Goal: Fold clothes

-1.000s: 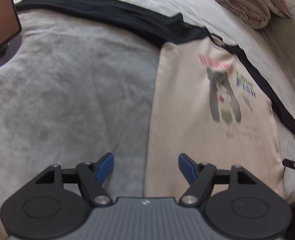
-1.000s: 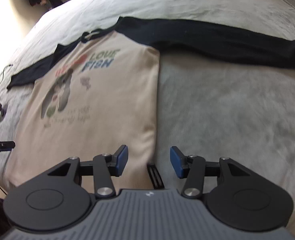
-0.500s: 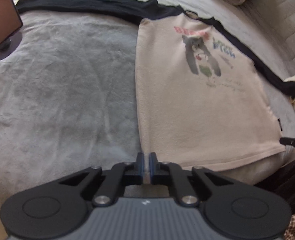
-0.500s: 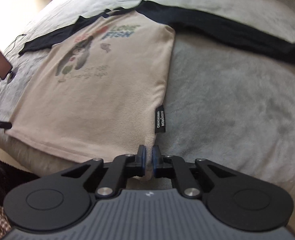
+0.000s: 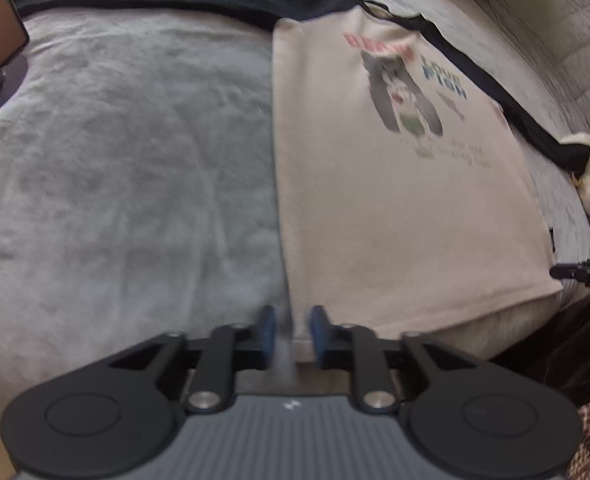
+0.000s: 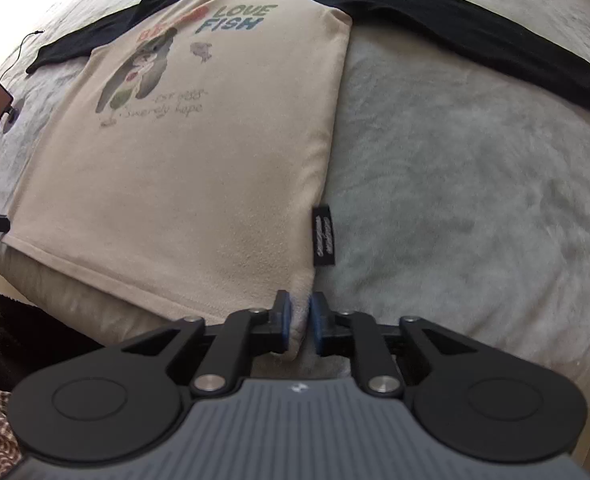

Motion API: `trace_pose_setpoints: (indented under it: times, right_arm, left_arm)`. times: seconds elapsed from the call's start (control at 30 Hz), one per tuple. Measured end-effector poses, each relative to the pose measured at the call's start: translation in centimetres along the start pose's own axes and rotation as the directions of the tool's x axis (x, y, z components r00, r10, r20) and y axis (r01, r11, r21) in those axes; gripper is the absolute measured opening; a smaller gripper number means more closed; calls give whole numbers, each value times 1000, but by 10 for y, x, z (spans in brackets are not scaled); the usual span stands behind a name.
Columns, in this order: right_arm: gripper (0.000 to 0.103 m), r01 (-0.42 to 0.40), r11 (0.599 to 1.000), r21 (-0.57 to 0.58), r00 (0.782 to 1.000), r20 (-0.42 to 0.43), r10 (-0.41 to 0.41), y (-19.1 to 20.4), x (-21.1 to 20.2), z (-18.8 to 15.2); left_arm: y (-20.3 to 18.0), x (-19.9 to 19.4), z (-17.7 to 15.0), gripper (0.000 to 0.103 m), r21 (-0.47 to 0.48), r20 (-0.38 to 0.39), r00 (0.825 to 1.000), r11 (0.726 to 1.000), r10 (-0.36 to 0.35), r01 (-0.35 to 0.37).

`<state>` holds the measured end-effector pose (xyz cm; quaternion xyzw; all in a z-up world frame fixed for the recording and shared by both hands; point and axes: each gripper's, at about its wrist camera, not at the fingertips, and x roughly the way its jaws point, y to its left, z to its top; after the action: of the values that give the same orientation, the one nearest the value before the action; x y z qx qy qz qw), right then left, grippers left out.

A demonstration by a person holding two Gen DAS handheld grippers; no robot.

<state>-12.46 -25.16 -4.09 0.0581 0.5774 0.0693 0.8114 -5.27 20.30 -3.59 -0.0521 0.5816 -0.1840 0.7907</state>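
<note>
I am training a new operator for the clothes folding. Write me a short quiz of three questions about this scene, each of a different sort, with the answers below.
1. True or false: the sleeves of the shirt are beige like its body.
2. Where does the black label sit? A: at the collar. B: on the side seam near the hem. C: on a sleeve cuff.
3. What lies between the jaws of the right gripper?

Key
1. False: the sleeves are black.
2. B.
3. The shirt's bottom corner. The jaws have just been opening, and the cloth is between them.
</note>
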Motion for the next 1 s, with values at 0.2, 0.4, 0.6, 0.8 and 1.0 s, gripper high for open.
trace_pose_setpoints:
  times: [0.2, 0.4, 0.6, 0.8, 1.0]
  right_arm:
    - [44, 31, 999, 7, 996, 80, -32, -9, -11, 36]
    - [44, 69, 997, 21, 983, 167, -72, -29, 1, 90]
    - [50, 67, 998, 15, 959, 274, -69, -48, 15, 147]
    - [50, 83, 996, -38, 934, 351, -65, -54, 40, 194]
    - [50, 63, 997, -50, 910, 413, -37, -62, 68, 232]
  left_arm:
    - [15, 0, 48, 51, -73, 120, 991, 996, 54, -46]
    - [6, 15, 109, 54, -51, 258, 956, 991, 136, -127]
    - [-5, 41, 172, 67, -10, 354, 920, 984, 167, -175]
    - [-12, 71, 230, 68, 14, 425, 888, 980, 176, -201]
    - [-14, 105, 271, 69, 3, 441, 885, 986, 150, -169]
